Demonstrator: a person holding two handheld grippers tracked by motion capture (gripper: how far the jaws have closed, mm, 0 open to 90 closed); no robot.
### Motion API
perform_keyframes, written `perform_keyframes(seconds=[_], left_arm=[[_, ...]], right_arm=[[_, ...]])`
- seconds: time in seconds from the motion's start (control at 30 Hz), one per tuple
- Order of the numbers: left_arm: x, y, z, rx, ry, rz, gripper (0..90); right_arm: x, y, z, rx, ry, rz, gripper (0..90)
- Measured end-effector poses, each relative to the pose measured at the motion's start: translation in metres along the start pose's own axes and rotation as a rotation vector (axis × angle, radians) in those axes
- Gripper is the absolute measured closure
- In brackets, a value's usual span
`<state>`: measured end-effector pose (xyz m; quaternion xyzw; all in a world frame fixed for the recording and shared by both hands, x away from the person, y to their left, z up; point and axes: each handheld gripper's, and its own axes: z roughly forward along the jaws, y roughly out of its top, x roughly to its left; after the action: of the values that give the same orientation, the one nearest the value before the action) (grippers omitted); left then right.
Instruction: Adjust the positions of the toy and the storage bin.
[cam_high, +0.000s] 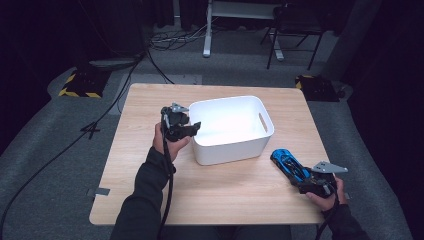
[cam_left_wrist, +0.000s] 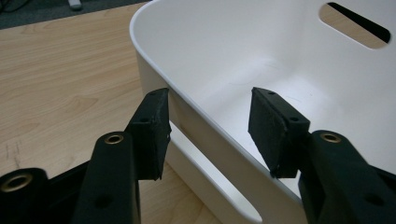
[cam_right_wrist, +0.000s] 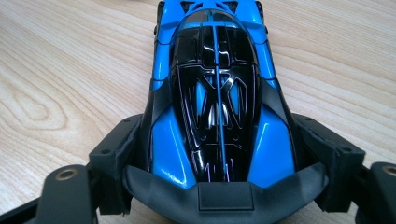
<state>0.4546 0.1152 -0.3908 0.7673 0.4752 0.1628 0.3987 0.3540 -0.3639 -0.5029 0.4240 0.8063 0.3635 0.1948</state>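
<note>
High view: left gripper (cam_high: 192, 127) straddles the bin (cam_high: 250, 150) wall unclamped; right gripper (cam_high: 304, 181) pinches the toy car (cam_high: 289, 164).

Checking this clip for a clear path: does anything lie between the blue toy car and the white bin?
Nothing visible does. The blue toy car, clamped in the right gripper, has bare table between it and the white bin.
</note>
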Motion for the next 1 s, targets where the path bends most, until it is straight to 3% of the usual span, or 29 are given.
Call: perform_keyframes(seconds=[0.07, 0.2, 0.3, 0.4, 0.47, 0.53, 0.67, 0.73, 0.9, 1.0], left_arm=[[0.003, 0.005, 0.014, 0.018, -0.024, 0.007, 47.7], [0.002, 0.011, 0.022, 0.022, -0.054, 0.027, 49.3], [-0.004, 0.017, 0.029, 0.03, -0.067, 0.048, 50.4], [-0.013, 0.022, 0.031, 0.02, -0.077, 0.074, 45.9], [-0.016, 0.026, 0.023, -0.012, -0.084, 0.08, 37.4], [-0.018, 0.027, 0.02, -0.011, -0.076, 0.089, 33.3], [-0.017, 0.026, 0.006, -0.038, -0.06, 0.101, 30.3], [-0.014, 0.024, -0.003, -0.056, -0.074, 0.093, 28.4], [-0.014, 0.017, -0.02, -0.078, -0.066, 0.121, 22.4], [-0.016, 0.01, -0.032, -0.078, -0.068, 0.186, 18.3]], right_arm=[[0.0, 0.0, 0.0, 0.001, 0.001, 0.001, 24.3], [0.0, 0.0, 0.0, 0.002, 0.003, -0.002, 24.3], [0.0, 0.0, 0.0, 0.002, 0.003, -0.003, 24.3], [0.0, 0.0, 0.0, 0.003, 0.003, -0.003, 24.3], [0.0, 0.0, 0.0, 0.002, 0.002, -0.002, 24.3], [0.0, 0.0, 0.0, 0.003, 0.002, -0.001, 24.3], [0.0, 0.0, 0.0, 0.003, 0.002, -0.002, 24.2], [0.0, 0.0, 0.0, 0.003, 0.001, -0.001, 24.2], [0.0, 0.0, 0.0, 0.001, 0.0, -0.002, 24.2], [-0.001, 0.001, 0.001, 0.002, -0.001, -0.007, 24.2]])
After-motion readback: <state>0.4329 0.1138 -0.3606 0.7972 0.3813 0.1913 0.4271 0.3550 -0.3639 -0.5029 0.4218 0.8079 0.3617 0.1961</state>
